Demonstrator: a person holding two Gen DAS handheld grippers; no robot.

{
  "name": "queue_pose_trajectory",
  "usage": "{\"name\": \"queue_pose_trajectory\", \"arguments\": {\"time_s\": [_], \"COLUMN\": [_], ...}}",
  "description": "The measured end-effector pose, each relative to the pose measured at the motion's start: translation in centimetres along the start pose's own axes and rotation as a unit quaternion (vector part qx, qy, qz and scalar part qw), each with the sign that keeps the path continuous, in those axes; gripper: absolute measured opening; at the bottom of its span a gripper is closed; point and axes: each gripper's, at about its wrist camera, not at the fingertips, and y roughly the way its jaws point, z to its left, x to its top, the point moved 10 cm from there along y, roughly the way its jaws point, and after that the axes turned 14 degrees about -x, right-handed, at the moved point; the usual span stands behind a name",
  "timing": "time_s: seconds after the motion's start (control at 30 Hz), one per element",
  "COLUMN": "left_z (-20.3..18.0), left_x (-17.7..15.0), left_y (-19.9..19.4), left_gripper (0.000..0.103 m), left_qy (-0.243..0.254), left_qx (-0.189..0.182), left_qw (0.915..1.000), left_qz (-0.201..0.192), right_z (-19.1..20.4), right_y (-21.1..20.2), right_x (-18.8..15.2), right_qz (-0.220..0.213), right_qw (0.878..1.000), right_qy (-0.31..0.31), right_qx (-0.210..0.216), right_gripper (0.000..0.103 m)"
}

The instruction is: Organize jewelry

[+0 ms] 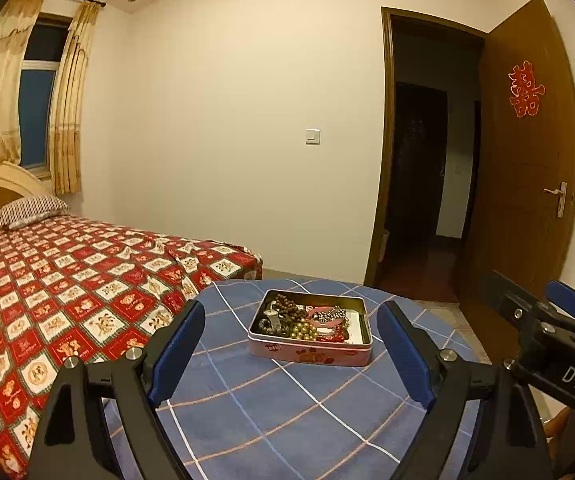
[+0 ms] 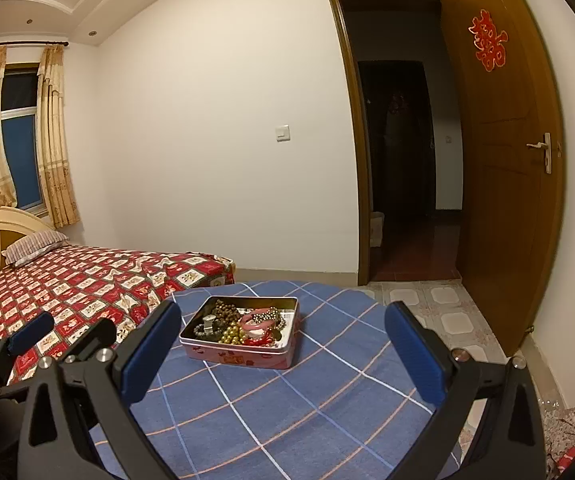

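Ahead of the black claws with their blue pads (image 1: 177, 354) lies a blue cloth (image 1: 287, 408) crossed by white and orange check lines, and between the pads sits a pink tin (image 1: 309, 352) with red figures on its side, holding brown beads (image 1: 285, 304), gold beads (image 1: 305, 331), a pink bangle (image 2: 256, 320) and red cord (image 2: 253, 342). Off to the claws' left spreads a bed cover (image 1: 47, 280) of red and white squares, with a striped pillow (image 1: 31, 208) and pale gold flowered curtains (image 1: 67, 112) beyond. To their right stands a brown door (image 2: 503, 168) bearing a red paper sign edged in gold (image 2: 487, 40), beside a plain white wall (image 2: 207, 120).
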Motion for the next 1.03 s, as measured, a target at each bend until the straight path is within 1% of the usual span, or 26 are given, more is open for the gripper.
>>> {"name": "queue_pose_trajectory", "arguments": {"time_s": [0.23,0.4,0.53,0.67,0.73,0.83,1.03], "left_z": [0.2,0.4,0.6,1.2,1.3,1.2,1.5], "left_x": [0.1,0.2,0.7,1.1,1.3,1.0,0.3], "left_y": [0.0,0.0,-0.1,-0.4,-0.6,-0.1,0.4], "left_gripper": [0.088,0.088,0.088,0.088,0.088,0.088,0.088], "left_qy": [-0.007,-0.007,-0.006,-0.025,-0.024,-0.018,-0.004], "left_qx": [0.000,0.007,0.020,0.018,0.019,0.018,0.039], "left_qw": [1.0000,1.0000,0.9997,0.9992,0.9989,0.9995,0.9992], "left_qz": [-0.001,-0.001,-0.014,-0.026,-0.035,-0.020,-0.007], "right_z": [-0.1,-0.1,-0.1,-0.1,-0.1,-0.1,-0.1], "right_y": [0.1,0.0,-0.1,-0.1,0.0,0.1,0.5], "right_x": [0.2,0.2,0.3,0.4,0.4,0.4,0.2], "right_qz": [0.002,0.001,-0.002,-0.009,-0.009,-0.006,0.002], "right_qw": [1.000,1.000,1.000,1.000,1.000,1.000,1.000], "right_qy": [0.005,0.004,0.005,-0.004,-0.006,-0.006,-0.007], "right_qx": [0.000,-0.001,-0.003,-0.011,-0.011,-0.010,-0.014], "right_gripper": [0.103,0.103,0.103,0.103,0.103,0.103,0.103]}}
